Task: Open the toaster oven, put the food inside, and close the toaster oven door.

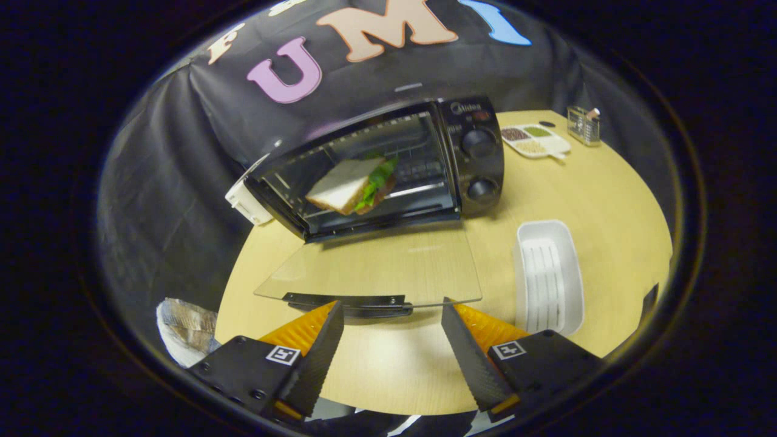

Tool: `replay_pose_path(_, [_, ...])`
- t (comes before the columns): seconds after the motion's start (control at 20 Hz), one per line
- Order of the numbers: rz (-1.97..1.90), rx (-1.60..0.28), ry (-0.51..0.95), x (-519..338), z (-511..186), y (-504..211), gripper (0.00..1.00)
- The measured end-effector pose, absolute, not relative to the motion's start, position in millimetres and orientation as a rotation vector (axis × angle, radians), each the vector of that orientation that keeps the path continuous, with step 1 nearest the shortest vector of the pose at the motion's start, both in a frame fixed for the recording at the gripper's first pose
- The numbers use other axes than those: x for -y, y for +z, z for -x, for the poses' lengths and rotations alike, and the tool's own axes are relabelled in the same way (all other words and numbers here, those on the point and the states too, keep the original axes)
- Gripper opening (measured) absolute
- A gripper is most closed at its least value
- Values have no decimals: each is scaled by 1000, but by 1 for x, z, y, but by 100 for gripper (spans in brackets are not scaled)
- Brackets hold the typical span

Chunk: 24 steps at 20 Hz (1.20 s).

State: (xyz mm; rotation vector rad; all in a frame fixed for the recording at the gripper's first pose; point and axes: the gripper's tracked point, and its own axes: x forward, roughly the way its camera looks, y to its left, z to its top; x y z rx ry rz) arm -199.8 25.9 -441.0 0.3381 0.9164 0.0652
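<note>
Your gripper is nearest, and its jaws stand wide apart with nothing between them, only the bare wooden surface below. Just ahead of the fingertips lies the handle of the glass door, which is folded down flat and hangs over the surface. I think you hold the gripper low and centred here because the door edge is the next thing to take: lifting it from the handle would close the toaster oven.

To the right of the door, beside the right finger, an empty white tray lies on the surface; it probably carried the food. Beyond the door, the sandwich already rests on the rack inside the oven, so only the closing step seems left.

Further back, beyond the oven's knobs, a divided dish with grains and a small clear holder stand well apart from your work.
</note>
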Motion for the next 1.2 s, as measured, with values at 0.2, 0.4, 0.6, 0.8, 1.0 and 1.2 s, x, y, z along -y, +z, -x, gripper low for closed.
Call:
replay_pose_path(0.2, [-308, -810, 78, -20, 161, -403, 98])
replay_pose_path(0.4, [-313, -752, 66, -11, 127, -382, 98])
replay_pose_path(0.6, [-335, -720, 46, -5, 101, -374, 98])
replay_pose_path(0.8, [-340, -705, 36, -2, 83, -369, 98])
replay_pose_path(1.0, [-334, -691, 34, 2, 67, -367, 98])
replay_pose_path(1.2, [-323, -672, 35, 3, 64, -362, 98])
